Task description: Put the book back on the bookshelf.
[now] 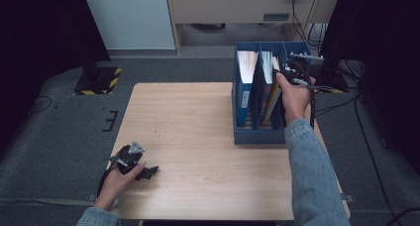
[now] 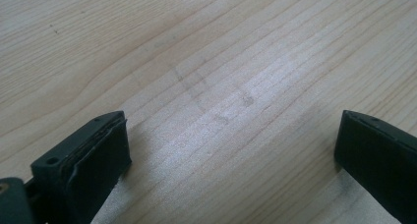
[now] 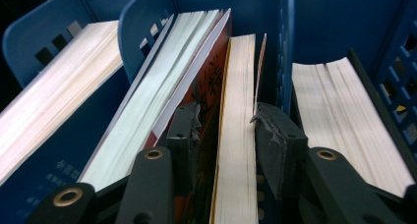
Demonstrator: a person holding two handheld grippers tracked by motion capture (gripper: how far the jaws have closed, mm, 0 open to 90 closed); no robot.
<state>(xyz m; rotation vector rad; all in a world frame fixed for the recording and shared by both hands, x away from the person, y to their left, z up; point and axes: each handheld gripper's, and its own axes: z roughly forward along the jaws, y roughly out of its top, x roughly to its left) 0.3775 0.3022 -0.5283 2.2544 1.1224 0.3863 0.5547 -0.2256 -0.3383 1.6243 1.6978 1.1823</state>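
Right hand-held gripper [image 3: 223, 123] sits over the middle compartment of the blue rack [image 1: 257, 134], pointing down into it. The book [image 3: 236, 135] stands on edge directly between its jaws, page block up, long axis running straight away from the gripper along the compartment. Jaws straddle the book with a gap showing on each side, so spread rather than pinching; a red-covered book [image 3: 209, 94] leans against its left face. Right hand is at the rack; the left is well apart.

Left hand-held gripper [image 1: 141, 170] rests low on the bench [image 1: 198, 137], jaws wide apart over bare wood.
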